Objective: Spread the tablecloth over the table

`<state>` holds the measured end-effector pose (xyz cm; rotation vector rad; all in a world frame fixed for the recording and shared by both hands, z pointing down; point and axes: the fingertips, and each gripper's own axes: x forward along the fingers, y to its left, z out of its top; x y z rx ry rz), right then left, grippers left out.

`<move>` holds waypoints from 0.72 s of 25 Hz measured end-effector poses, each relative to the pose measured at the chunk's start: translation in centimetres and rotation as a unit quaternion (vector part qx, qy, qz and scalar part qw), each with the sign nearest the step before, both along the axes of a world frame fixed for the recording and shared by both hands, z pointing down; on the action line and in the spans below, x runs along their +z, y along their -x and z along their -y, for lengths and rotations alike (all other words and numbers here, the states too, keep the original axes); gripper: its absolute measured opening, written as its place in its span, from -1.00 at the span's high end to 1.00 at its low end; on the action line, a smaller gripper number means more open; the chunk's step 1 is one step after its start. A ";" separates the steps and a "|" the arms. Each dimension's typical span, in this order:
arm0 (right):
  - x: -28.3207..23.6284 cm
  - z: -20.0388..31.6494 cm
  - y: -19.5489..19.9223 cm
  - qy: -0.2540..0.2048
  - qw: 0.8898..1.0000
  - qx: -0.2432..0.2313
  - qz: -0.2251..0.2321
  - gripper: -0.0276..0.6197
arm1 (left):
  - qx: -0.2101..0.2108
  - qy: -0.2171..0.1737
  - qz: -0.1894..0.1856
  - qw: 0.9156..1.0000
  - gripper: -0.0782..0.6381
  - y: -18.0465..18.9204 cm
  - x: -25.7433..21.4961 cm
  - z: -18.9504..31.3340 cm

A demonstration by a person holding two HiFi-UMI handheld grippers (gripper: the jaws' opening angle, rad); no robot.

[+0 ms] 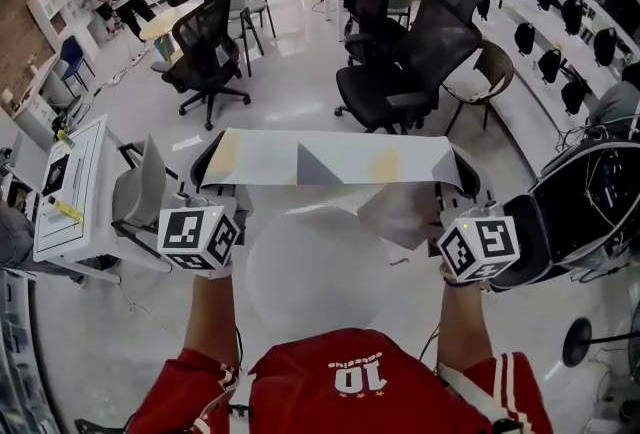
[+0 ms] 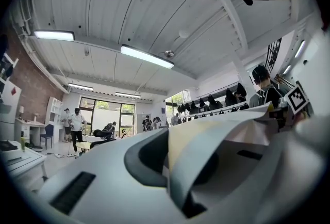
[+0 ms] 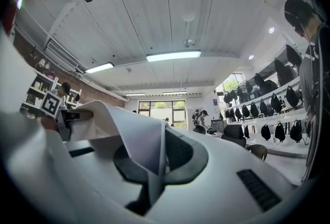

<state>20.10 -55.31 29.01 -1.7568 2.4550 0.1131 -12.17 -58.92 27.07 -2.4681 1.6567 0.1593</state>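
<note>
The tablecloth (image 1: 330,160) is hanging stretched in the air above the far side of the round table (image 1: 315,292), pulled flat, likely so it can settle evenly. The left gripper (image 1: 212,177) is pinching one end and the right gripper (image 1: 462,180) the other, jaws clamped on fabric, flanking the table.

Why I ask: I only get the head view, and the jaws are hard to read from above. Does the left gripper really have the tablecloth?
Observer: Yes. In its own view the left gripper is shut on a folded edge of the tablecloth.
Operator: And the right one?
Observer: The right gripper is shut on the tablecloth too, with it pinched between its jaws.
Operator: Do they point down?
Observer: No; the right gripper view takes in a ceiling lamp, so it points roughly level.
</note>
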 end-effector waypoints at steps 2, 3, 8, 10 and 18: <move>0.5 0.2 -0.2 0.003 1.000 0.001 0.000 0.86 | 0.000 0.001 0.003 1.000 0.76 -0.2 0.3 0.2; 0.9 0.2 -0.3 0.006 1.000 0.001 0.001 0.86 | 0.001 0.003 0.004 1.000 0.76 -0.3 0.5 0.3; 2.9 0.2 -0.2 0.030 1.000 0.002 0.001 0.86 | 0.001 0.024 0.009 1.000 0.76 -0.1 2.7 0.4; 3.6 0.0 -0.1 0.038 0.999 0.003 0.000 0.86 | 0.004 0.035 0.007 0.999 0.76 -0.1 3.6 0.3; 5.9 -1.6 0.1 0.067 0.998 0.008 -0.002 0.86 | 0.010 0.065 0.004 0.998 0.76 0.1 6.5 -1.0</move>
